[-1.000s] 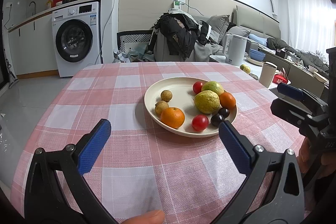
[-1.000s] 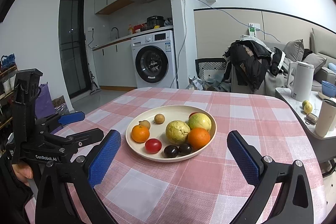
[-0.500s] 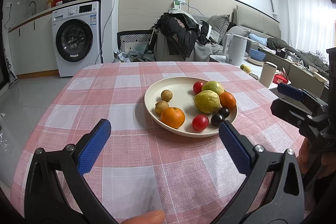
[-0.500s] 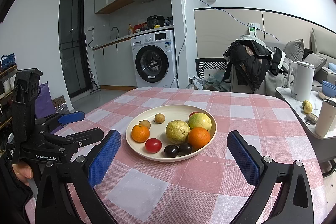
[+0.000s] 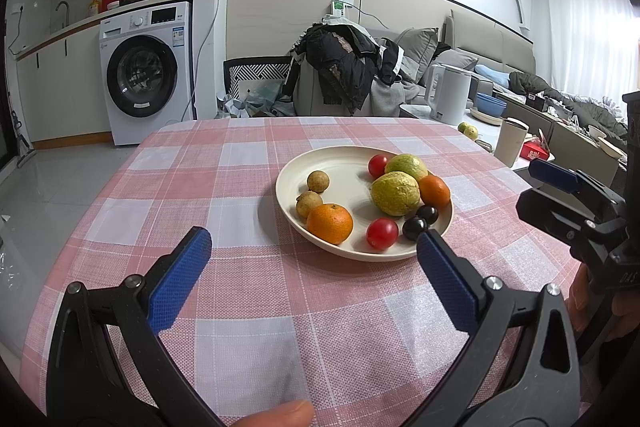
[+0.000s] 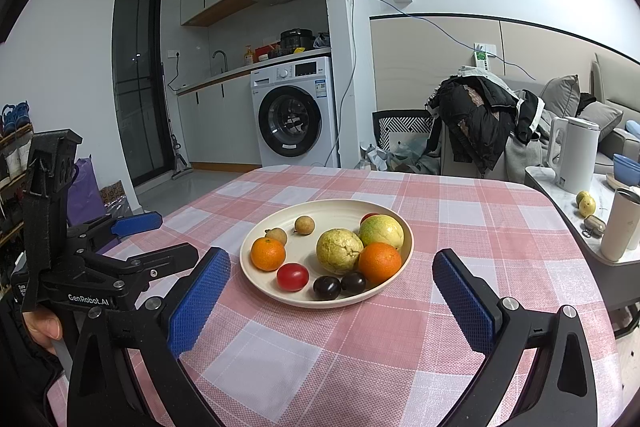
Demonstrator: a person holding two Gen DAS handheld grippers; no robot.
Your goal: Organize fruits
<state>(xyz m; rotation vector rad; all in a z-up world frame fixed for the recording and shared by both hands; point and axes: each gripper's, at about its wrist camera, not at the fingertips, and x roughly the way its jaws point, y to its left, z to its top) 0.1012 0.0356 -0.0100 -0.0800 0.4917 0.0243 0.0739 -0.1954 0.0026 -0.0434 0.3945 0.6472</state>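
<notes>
A cream plate (image 5: 340, 163) (image 6: 332, 209) sits mid-table holding fruit: two oranges (image 5: 330, 223) (image 6: 379, 263), two yellow-green guavas (image 5: 395, 193) (image 6: 339, 251), two red tomatoes (image 5: 382, 233) (image 6: 293, 276), two dark plums (image 5: 414, 227) (image 6: 326, 287) and two small brown longans (image 5: 318, 182) (image 6: 304, 225). My left gripper (image 5: 312, 247) is open and empty, just short of the plate's near rim. My right gripper (image 6: 332, 275) is open and empty, near the plate's near edge. Each gripper shows in the other's view, the right one (image 5: 560, 187) and the left one (image 6: 132, 239).
The table has a pink and white checked cloth (image 5: 240, 187) (image 6: 460, 227). A side counter on the right holds a white kettle (image 6: 574, 155), a cup (image 6: 622, 223) and small fruits (image 6: 586, 203). A chair draped with clothes (image 5: 340, 71) stands behind the table.
</notes>
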